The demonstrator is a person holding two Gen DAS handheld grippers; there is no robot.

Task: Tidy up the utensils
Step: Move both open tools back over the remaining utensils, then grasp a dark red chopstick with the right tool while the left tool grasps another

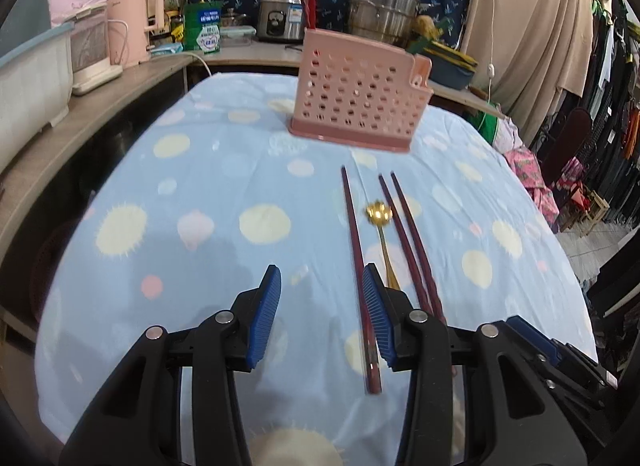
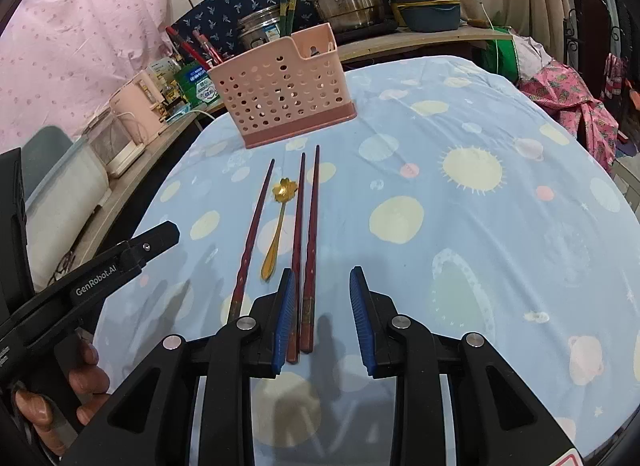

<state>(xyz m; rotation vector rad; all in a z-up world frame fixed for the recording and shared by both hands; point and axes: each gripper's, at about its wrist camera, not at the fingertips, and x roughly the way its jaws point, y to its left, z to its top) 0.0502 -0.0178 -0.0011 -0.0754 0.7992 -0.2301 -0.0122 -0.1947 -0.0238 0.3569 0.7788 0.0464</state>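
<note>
Lying flat: three maroon chopsticks [image 2: 308, 242], gold flower-bowl spoon [image 2: 278, 221]; both tools [image 1: 323, 312] [image 2: 322, 316] spread apart.

2 wrist views, low and close over the tablecloth [image 1: 200, 169], both facing the pink caddy [image 1: 356, 93]

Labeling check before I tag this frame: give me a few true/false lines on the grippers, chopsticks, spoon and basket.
1. Both grippers are open and hold nothing. True: left gripper, right gripper.
2. Three chopsticks lie on the tablecloth. True.
3. The gold spoon stands in the basket. False: it lies flat among the chopsticks.
4. The pink basket lies tipped on its side. False: it stands upright beyond the chopsticks.
5. The spoon's bowl points toward the basket. True.
</note>
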